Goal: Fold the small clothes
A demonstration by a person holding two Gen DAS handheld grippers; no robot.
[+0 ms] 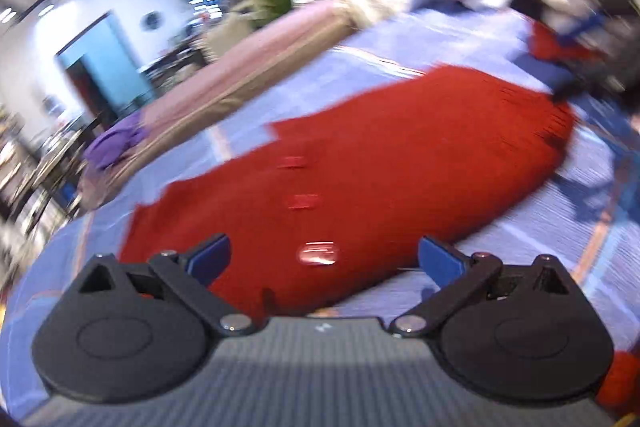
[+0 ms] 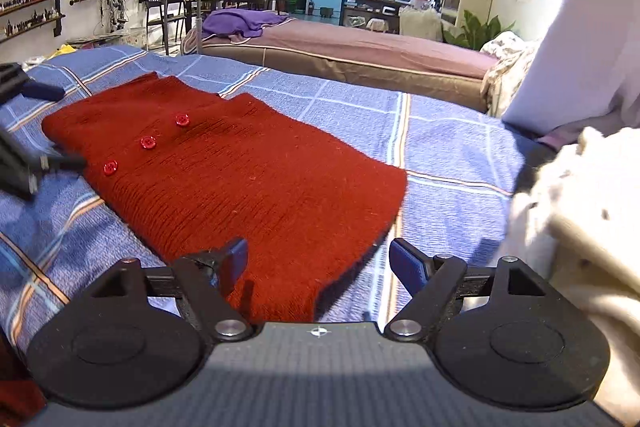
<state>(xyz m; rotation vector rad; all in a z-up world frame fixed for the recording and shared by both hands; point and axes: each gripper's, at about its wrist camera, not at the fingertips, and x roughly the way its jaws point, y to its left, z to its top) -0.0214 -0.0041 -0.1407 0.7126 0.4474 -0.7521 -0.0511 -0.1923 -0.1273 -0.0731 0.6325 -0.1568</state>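
Observation:
A red knitted cardigan (image 2: 240, 179) with three red buttons lies folded flat on the blue checked bedsheet (image 2: 452, 155). It also shows, blurred, in the left wrist view (image 1: 380, 163). My left gripper (image 1: 324, 261) is open and empty, just above the cardigan's button end. It appears at the left edge of the right wrist view (image 2: 36, 131). My right gripper (image 2: 318, 263) is open and empty over the cardigan's near hem corner. It shows blurred at the top right of the left wrist view (image 1: 576, 67).
A cream garment (image 2: 580, 227) lies piled at the right of the bed. A second bed with a pink cover (image 2: 360, 43) and a purple blanket (image 2: 244, 21) stands behind. Shelves and tables line the far wall.

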